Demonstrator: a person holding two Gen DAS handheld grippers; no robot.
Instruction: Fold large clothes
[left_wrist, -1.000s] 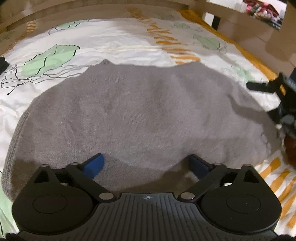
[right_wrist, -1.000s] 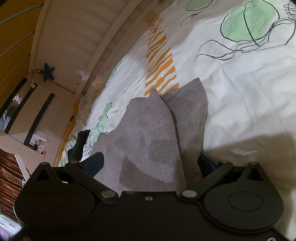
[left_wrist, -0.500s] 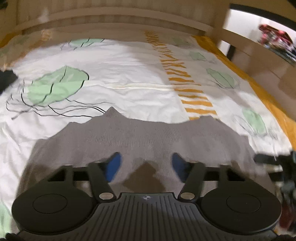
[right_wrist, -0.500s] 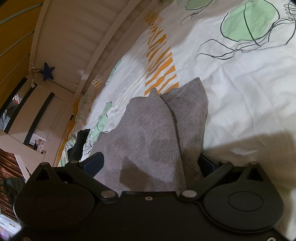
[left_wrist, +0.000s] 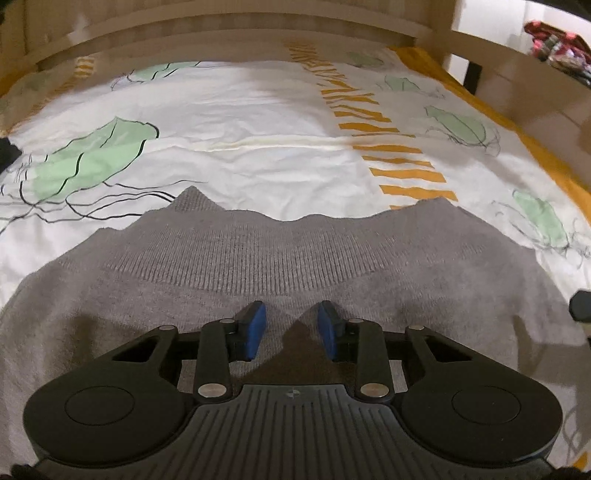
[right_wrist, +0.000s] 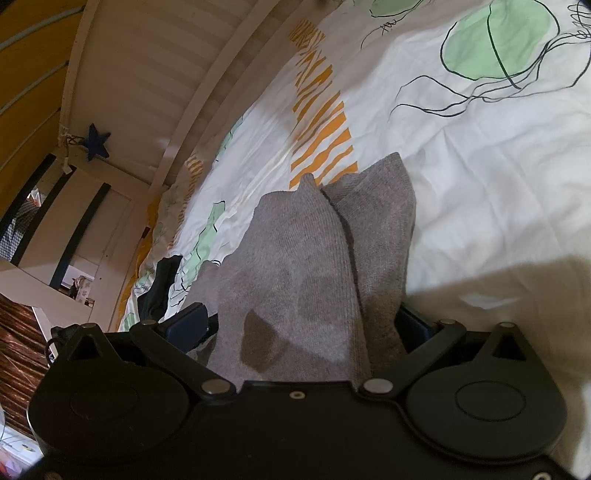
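A white bedsheet (left_wrist: 258, 122) printed with green blobs, thin black lines and a band of orange stripes (left_wrist: 384, 147) fills the upper half of the left view. A pale wooden bed rail (left_wrist: 221, 44) runs along the top. A dark piece of cloth (right_wrist: 159, 288) lies at the left of the right view. A dark blue star (right_wrist: 96, 141) hangs at upper left there.
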